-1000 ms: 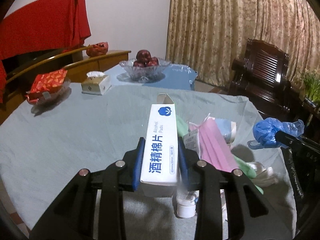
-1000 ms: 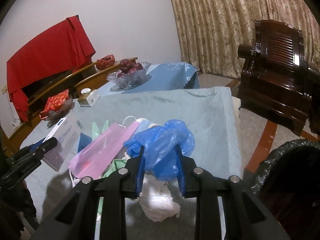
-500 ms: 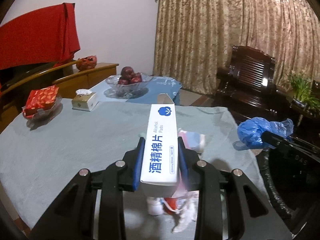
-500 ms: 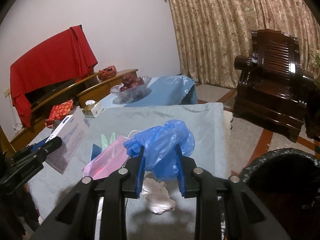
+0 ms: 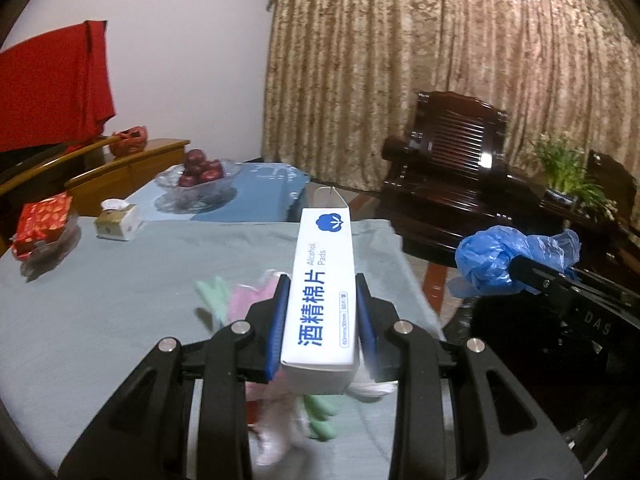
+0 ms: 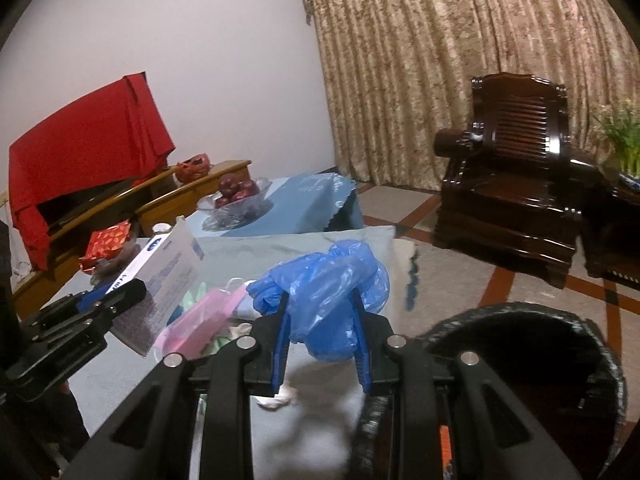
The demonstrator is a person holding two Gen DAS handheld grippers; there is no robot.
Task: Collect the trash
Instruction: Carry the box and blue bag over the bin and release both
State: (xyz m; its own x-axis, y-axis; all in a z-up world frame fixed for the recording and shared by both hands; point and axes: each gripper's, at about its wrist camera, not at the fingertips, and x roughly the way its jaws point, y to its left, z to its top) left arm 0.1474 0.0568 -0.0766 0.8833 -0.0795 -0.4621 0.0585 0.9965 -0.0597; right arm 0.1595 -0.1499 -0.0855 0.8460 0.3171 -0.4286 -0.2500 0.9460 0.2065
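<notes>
My left gripper [image 5: 322,284] is shut on a white alcohol pads box [image 5: 325,280] with blue print, held above the table's right part. My right gripper [image 6: 320,300] is shut on a crumpled blue plastic bag [image 6: 332,280], lifted off the table beside a black-lined trash bin [image 6: 520,380] at lower right. In the left wrist view the blue plastic bag [image 5: 500,256] and the right gripper show at the right. A pink mask [image 6: 200,316], green gloves [image 5: 320,416] and white scraps [image 6: 276,400] lie on the grey-green tablecloth [image 5: 100,300].
At the table's far side stand a glass bowl of apples [image 5: 198,178], a tissue box [image 5: 118,222] and a red packet [image 5: 40,220]. A dark wooden armchair [image 6: 516,172] and a potted plant [image 5: 568,172] stand to the right before a curtain.
Both grippers have risen and swung right with their loads. The trash heap has slid below and behind the fingers, and the trash bin has come into the right wrist view.
</notes>
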